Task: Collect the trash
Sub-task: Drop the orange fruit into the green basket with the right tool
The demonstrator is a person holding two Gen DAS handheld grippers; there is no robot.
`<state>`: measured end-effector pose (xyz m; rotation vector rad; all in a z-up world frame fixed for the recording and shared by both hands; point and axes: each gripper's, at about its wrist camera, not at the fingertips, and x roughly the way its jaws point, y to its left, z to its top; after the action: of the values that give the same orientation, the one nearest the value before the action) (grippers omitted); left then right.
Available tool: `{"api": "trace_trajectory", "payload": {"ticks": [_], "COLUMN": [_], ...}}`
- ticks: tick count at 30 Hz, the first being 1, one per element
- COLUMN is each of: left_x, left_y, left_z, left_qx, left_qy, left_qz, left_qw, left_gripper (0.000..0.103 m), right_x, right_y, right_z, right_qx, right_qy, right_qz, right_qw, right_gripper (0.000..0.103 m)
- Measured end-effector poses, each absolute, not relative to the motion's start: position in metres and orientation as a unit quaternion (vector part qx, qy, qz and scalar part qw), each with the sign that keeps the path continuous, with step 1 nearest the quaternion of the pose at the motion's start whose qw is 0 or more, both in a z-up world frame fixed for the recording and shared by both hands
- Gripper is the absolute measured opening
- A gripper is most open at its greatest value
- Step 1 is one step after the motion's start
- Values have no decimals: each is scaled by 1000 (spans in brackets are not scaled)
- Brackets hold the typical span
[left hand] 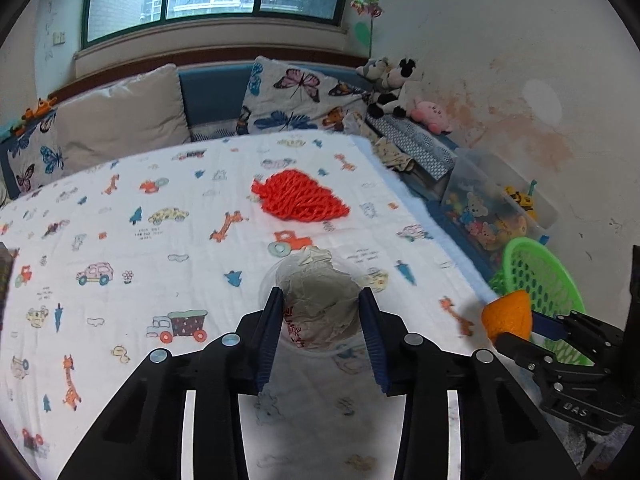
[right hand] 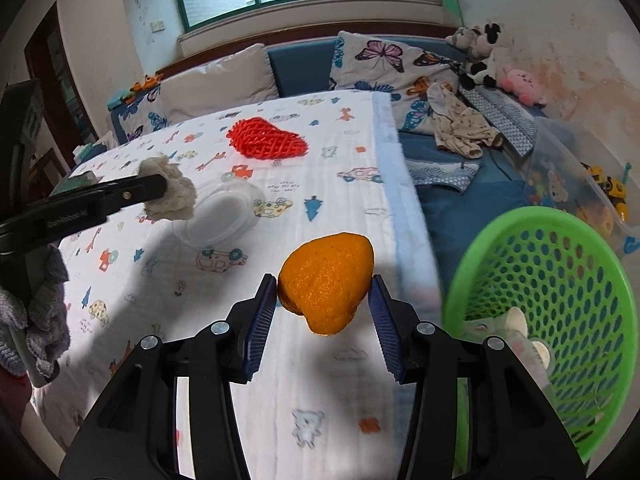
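Green basket [right hand: 560, 280] off the bed edge [right hand: 404, 200] — right gripper [right hand: 325, 300] near.

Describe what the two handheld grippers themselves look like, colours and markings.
Both the left gripper and right gripper have matte black angular plastic frames, round silver screw heads and ribbed dark blue pads. White embossed lettering marks the right one's body in the left wrist view.

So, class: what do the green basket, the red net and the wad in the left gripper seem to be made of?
Green basket: moulded plastic, glossy, with regular punched holes.
Red net: probably foam mesh, matte with thick soft-looking strands.
Wad in the left gripper: crumpled paper or thin wrapper, greyish, creased, with red print; hard to tell which.
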<state>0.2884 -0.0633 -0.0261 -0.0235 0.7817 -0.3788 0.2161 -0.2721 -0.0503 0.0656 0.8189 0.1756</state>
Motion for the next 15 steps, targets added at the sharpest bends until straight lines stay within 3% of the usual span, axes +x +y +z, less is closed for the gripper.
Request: {"api": "trace_trajectory", "payload": {"ticks": [15], "left_x": [245], "left_y": [-136], "left_z": [15], "left_qx": [18], "left_qy": [342], "left_qz": [-256], "left_qw": [904], "left_gripper": [38], "right_x": [177], "right_y": [-370], "right_z": [-47], "right_qx": [54], "right_qy": [396], "right_qz": [-14], "right_qw": [916], "right_gripper": [48]}}
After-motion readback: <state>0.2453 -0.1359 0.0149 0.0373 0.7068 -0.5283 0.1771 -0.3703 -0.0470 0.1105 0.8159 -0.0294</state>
